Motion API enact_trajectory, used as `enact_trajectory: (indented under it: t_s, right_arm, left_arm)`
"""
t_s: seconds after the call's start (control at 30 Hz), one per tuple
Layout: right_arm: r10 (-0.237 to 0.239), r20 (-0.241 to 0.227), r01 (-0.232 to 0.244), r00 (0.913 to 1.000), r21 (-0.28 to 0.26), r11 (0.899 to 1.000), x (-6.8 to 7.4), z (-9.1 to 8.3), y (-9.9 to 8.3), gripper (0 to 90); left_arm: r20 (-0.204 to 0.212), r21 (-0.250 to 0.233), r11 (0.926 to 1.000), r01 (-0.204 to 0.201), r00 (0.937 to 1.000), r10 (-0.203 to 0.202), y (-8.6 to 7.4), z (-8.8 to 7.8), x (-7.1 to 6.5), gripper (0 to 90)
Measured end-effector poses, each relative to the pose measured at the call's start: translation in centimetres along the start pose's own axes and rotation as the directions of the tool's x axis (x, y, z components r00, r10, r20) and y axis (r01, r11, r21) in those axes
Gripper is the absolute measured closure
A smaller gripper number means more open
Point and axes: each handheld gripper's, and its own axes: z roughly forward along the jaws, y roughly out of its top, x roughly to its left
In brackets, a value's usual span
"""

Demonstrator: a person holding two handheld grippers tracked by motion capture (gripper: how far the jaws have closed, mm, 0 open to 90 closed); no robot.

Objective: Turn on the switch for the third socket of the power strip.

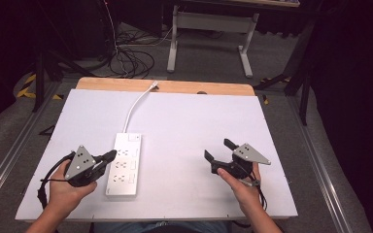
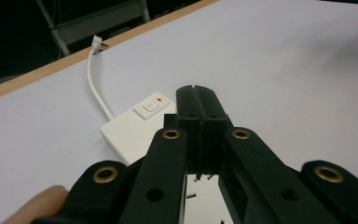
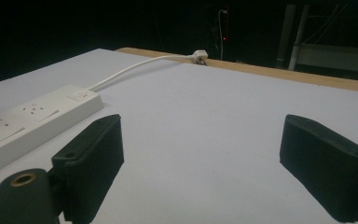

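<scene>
A white power strip [image 1: 124, 164] lies lengthwise on the white table top [image 1: 184, 121], left of centre; its white cable [image 1: 135, 109] runs to a plug at the far wooden edge. My left gripper [image 1: 110, 155] is shut with nothing between its jaws, its tip over the strip's left side. In the left gripper view the closed jaws [image 2: 196, 100] hover over the power strip [image 2: 135, 128], near its switch. My right gripper [image 1: 218, 149] rests open on the table, well to the right of the strip. The right gripper view has the power strip [image 3: 32, 119] at its left.
The table's far wooden edge [image 1: 165, 86] borders a dark floor with tangled cables [image 1: 131, 60] and a white desk frame [image 1: 209, 34]. Bare white surface stretches between the strip and the right gripper.
</scene>
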Motion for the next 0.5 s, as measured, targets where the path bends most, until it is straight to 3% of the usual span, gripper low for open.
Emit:
enact_trajectory:
  t_s: [0.5]
  right_arm:
    - [0.000,0.000,0.000,1.0000,0.000,1.000,0.00,-0.01,0.00,13.9]
  left_arm:
    - [0.068,0.050,0.9981,-0.036,0.9971,0.032,0.07,0.93,-0.88,89.9]
